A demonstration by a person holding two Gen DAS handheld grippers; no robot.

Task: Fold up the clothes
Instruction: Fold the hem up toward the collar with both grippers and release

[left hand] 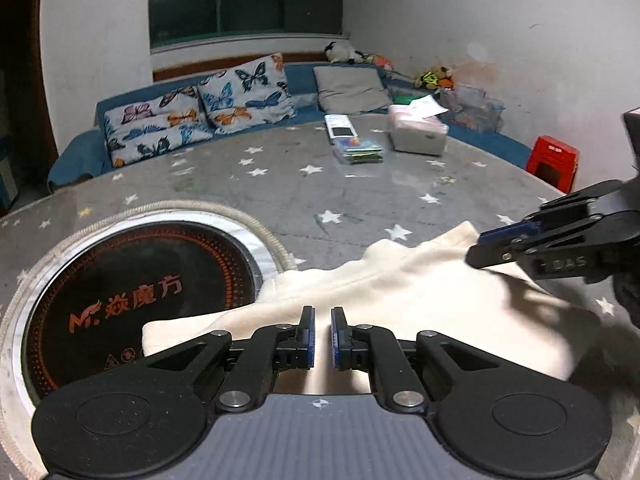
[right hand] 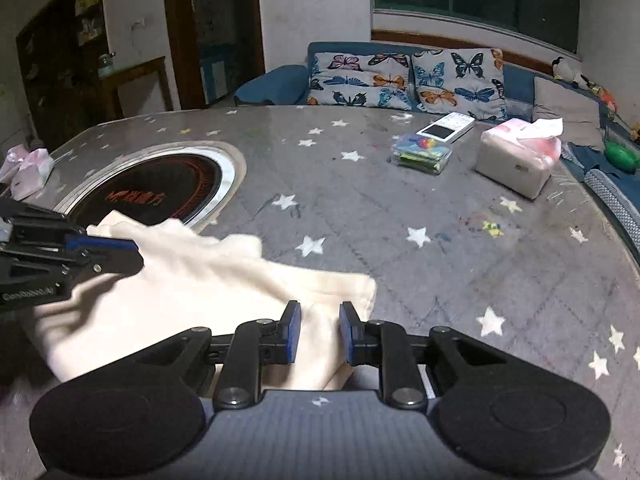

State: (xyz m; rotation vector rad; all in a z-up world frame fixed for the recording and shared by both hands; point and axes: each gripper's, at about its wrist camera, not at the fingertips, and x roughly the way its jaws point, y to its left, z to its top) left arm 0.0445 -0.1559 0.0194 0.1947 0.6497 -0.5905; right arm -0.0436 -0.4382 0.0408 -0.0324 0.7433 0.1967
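A cream garment (left hand: 400, 296) lies partly folded on the grey star-patterned table (left hand: 280, 184); it also shows in the right wrist view (right hand: 192, 288). My left gripper (left hand: 322, 336) sits over the garment's near edge, its jaws a narrow gap apart with cloth showing between them. It shows from the side in the right wrist view (right hand: 136, 252). My right gripper (right hand: 320, 332) is over the garment's right corner, jaws a moderate gap apart with cloth between them. It shows at the right in the left wrist view (left hand: 480, 248).
A round black induction cooktop (left hand: 136, 292) is set into the table left of the garment. A tissue box (right hand: 516, 160), a clear packet (right hand: 422, 154) and a white device (right hand: 444, 126) lie at the far side. A blue sofa with butterfly cushions (right hand: 400, 80) stands behind. A red stool (left hand: 554, 160) is at the right.
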